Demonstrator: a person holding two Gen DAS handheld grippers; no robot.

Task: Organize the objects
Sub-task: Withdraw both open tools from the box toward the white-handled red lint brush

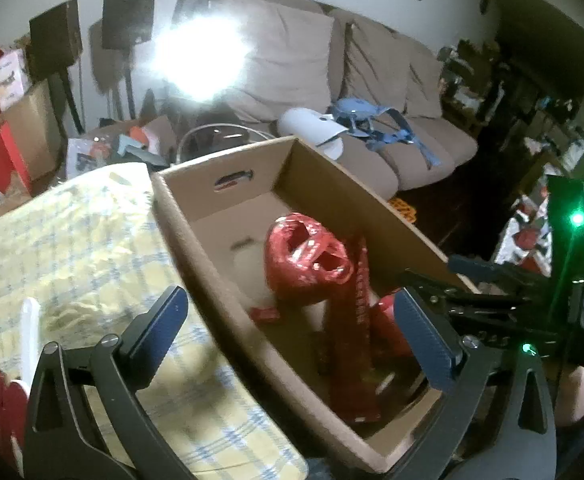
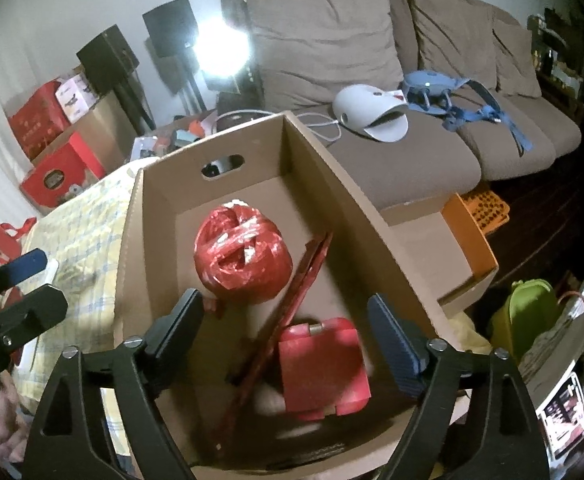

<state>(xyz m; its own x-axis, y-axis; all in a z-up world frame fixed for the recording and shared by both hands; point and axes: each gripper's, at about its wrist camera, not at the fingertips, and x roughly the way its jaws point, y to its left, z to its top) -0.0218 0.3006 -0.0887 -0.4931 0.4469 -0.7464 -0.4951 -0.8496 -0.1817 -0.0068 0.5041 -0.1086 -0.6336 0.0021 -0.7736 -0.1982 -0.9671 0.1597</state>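
Both grippers, left (image 1: 292, 328) and right (image 2: 284, 328), fingers apart, empty, over box (image 2: 132, 216) holding red ball (image 2: 242, 256), case (image 2: 324, 364). Best lifted straight clear.

Beige sofa (image 2: 372, 60) against a white wall (image 2: 72, 0), glaring lamp (image 2: 220, 56), seemingly dark floor (image 2: 540, 216)

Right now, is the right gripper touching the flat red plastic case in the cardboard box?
Apart. The right wrist view shows the right gripper open, pads clear of the red case below.
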